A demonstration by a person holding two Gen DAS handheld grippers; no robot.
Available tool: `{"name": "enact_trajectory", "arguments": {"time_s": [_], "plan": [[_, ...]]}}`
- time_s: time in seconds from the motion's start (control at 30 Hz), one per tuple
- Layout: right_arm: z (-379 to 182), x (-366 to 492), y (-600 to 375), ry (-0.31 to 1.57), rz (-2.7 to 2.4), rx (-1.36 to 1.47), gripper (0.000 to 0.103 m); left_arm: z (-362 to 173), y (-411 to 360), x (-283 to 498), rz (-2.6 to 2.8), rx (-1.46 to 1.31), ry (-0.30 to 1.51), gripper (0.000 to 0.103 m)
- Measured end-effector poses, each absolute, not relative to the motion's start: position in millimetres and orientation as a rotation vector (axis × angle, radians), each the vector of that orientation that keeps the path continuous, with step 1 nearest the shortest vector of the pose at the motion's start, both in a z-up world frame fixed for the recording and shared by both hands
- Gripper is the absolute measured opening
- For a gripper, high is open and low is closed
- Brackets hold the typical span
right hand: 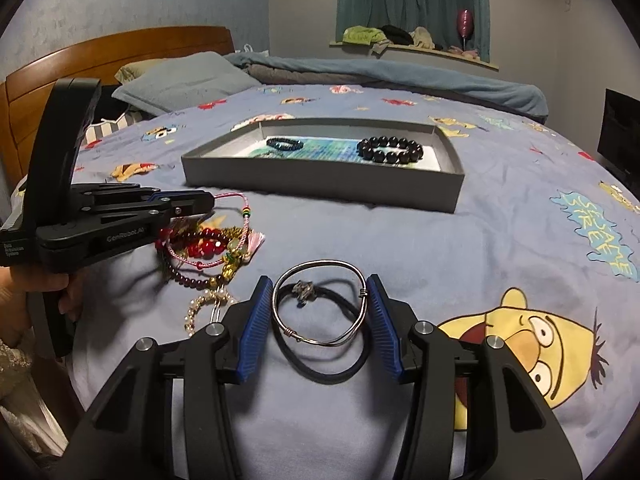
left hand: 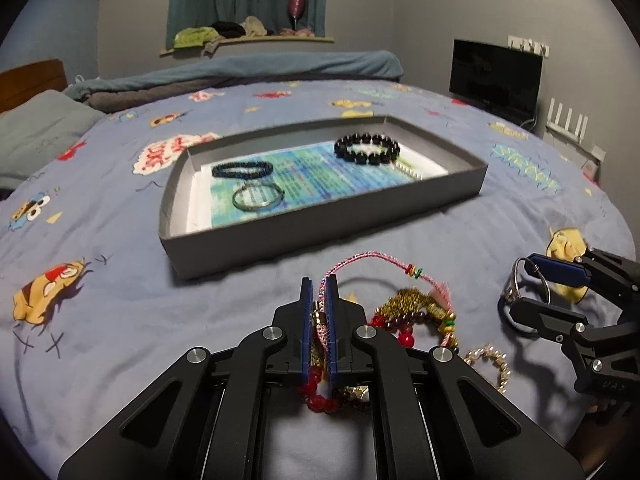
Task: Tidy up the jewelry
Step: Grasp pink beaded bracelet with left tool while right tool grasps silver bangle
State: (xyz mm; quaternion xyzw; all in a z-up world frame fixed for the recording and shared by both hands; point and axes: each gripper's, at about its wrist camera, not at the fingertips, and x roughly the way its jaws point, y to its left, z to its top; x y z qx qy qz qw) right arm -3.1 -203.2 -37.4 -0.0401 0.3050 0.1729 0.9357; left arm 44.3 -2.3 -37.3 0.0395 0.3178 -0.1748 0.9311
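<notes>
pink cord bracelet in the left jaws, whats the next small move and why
Probably lift it a little, straight up. The left gripper is shut on the pink cord bracelet, whose tail still runs into the tangled pile of beaded bracelets on the bedsheet. A short lift should show whether it comes free before carrying it to the grey tray.

Each black claw (right hand: pixel 320 316) has ribbed blue pads (right hand: pixel 252 340), silver screws, white lettering.

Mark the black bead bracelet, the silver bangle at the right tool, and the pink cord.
black bead bracelet (left hand: pixel 367 149): left wrist view, front beads.
silver bangle (right hand: pixel 320 266): right wrist view, top arc.
pink cord (left hand: pixel 362 259): left wrist view, raised loop.
</notes>
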Motion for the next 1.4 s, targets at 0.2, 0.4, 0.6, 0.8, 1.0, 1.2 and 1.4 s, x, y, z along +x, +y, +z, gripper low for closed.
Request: {"name": "enact_trajectory", "arguments": {"time_s": [0.2,0.4,0.6,0.8,1.0,1.2,1.4], "plan": [[-30,-5,-212,0.59,0.34,-0.044,0.048,-21,1,35,-0.371,0.066,0.568,0.007],[-27,1,-215,0.595,0.33,-0.023,0.048,-12,3,31,-0.393,0.049,0.534,0.006],[-25,6,-219,0.595,0.32,-0.001,0.048,-1,4,25,-0.428,0.029,0.502,0.005],[-18,7,-219,0.564,0.306,-0.02,0.048,15,6,15,-0.453,0.016,0.455,0.005],[-7,6,-214,0.511,0.291,-0.074,0.048,26,6,14,-0.46,0.019,0.43,0.005],[8,13,-213,0.494,0.288,-0.061,0.048,41,5,12,-0.452,0.033,0.401,0.005],[35,38,-215,0.446,0.255,-0.046,0.048,64,9,23,-0.429,0.021,0.358,0.005]]}}
